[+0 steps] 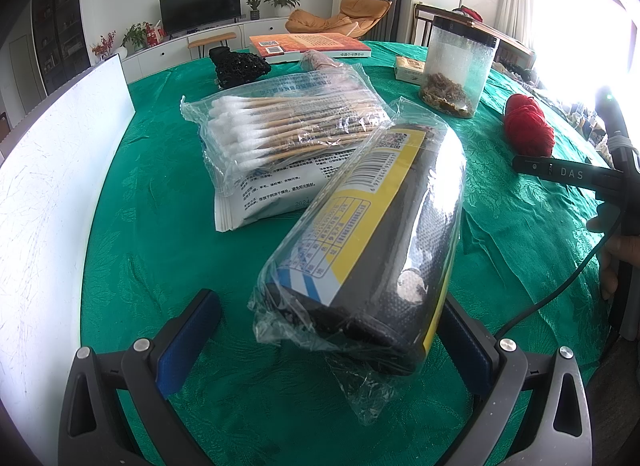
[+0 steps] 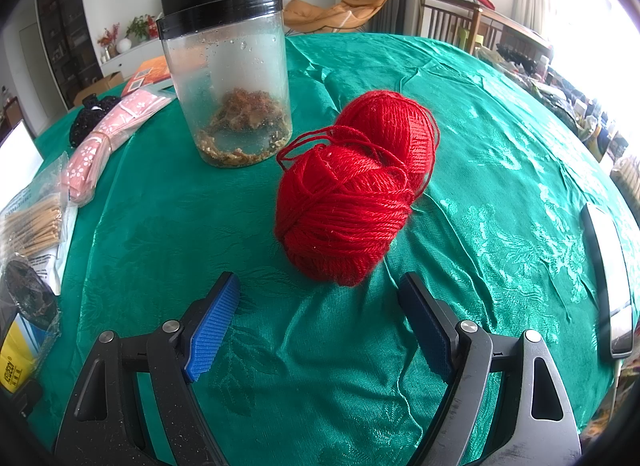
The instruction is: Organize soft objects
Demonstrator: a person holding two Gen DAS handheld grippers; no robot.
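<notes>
A dark roll of bags in clear wrap with a yellow label lies on the green tablecloth, its far end resting on a bag of cotton swabs. My left gripper is open around the roll's near end. The right pad touches the wrap, while a gap shows at the left pad. Two joined balls of red yarn sit just beyond my right gripper, which is open and holds nothing. The yarn also shows in the left wrist view.
A clear jar with a black lid stands behind the yarn. A pink floral packet, a black mesh item and a book lie further back. A white panel stands at the left. A flat silver object lies at the right edge.
</notes>
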